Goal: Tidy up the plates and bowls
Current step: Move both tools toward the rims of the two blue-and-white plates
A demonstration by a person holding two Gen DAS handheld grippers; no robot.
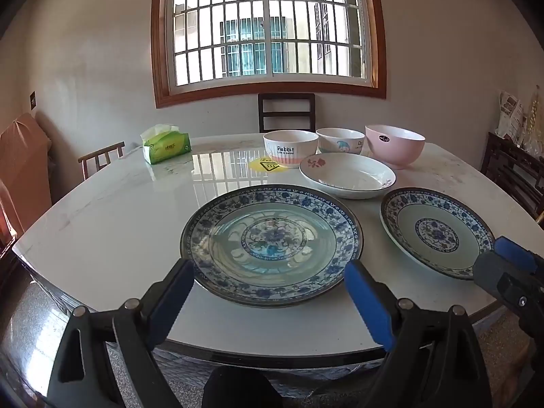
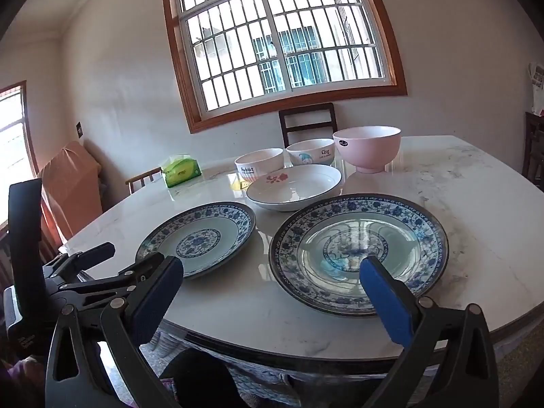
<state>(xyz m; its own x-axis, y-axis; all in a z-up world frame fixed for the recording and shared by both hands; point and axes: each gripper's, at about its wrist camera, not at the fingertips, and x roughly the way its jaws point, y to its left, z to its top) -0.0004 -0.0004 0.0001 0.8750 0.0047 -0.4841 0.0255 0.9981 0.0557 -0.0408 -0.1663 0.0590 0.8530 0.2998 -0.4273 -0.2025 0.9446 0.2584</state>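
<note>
Two blue-and-white patterned plates lie side by side near the table's front edge. My left gripper [image 1: 269, 267] is open, hovering just before the left plate [image 1: 272, 244] [image 2: 197, 238], with nothing between its fingers. My right gripper [image 2: 272, 265] is open too, its right finger over the near rim of the right plate [image 2: 358, 255] [image 1: 437, 231]. Behind the plates sits a white shallow dish with a red flower [image 1: 346, 175] [image 2: 294, 187]. Further back stand a "Rabbit" bowl [image 1: 290, 148] [image 2: 260, 165], a "Dog" bowl [image 1: 340, 141] [image 2: 311, 153] and a pink bowl [image 1: 394, 144] [image 2: 367, 148].
The round marble table [image 1: 119, 221] [image 2: 476, 204] carries a green tissue pack [image 1: 166, 142] [image 2: 180, 170] at the back left and a yellow sticker [image 1: 267, 165]. A dark chair [image 1: 286, 112] stands behind it under the window, a wooden chair [image 1: 102, 158] at the left.
</note>
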